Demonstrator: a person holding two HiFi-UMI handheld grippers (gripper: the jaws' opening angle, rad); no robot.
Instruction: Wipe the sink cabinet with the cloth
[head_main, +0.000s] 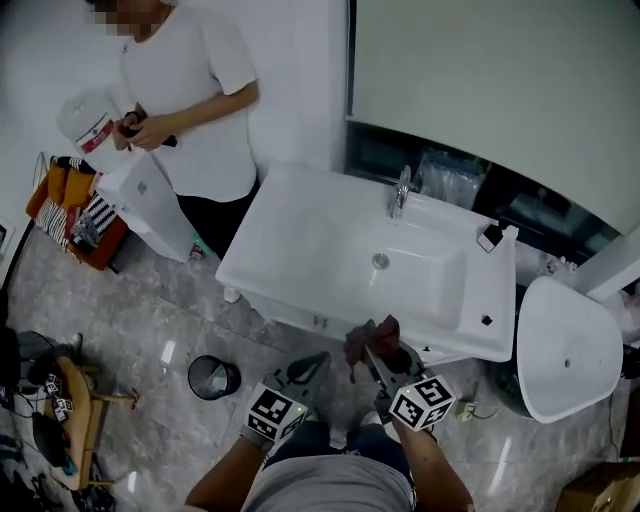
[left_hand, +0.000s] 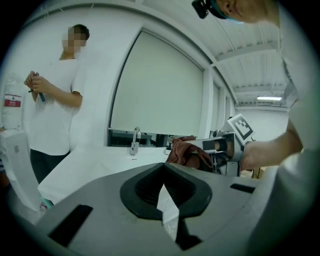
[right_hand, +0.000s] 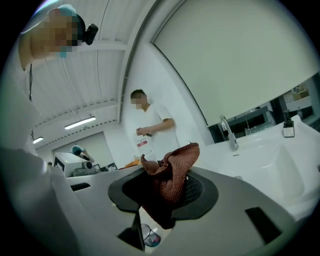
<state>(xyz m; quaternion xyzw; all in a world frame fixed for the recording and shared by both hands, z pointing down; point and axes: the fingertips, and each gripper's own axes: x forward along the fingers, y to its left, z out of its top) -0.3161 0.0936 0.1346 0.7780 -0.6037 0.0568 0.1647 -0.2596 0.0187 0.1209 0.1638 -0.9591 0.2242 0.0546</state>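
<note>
Head view: right gripper has its jaws pinched on a bunched reddish-brown cloth, held right at the front edge of the white sink cabinet, just in front of the basin. Can't tell if the cloth touches the top. Left gripper sits just beside it on the left, off the cabinet, over the floor. The cabinet top lies straight ahead of the cloth and its long axis runs left-right across the view, slightly slanted. Right gripper is the nearer tool and already has the cloth, so a forward push onto the top looks like the next move. Open room: a wide bare flat area left of the basin. Obstacles: faucet at the back, a small dark item at the back right corner. The front edge drops to the floor, with a trash bin below left. A person stands at the far left end, well apart.

Left gripper view: jaws pressed together, only a thin sliver showing between them, nothing held. Cloth and right gripper show ahead right, the cabinet top beyond

Right gripper view: cloth is clamped between the jaws and sticks up in a loose fold. The basin and faucet lie ahead right, with the top's near edge close under the tool
</note>
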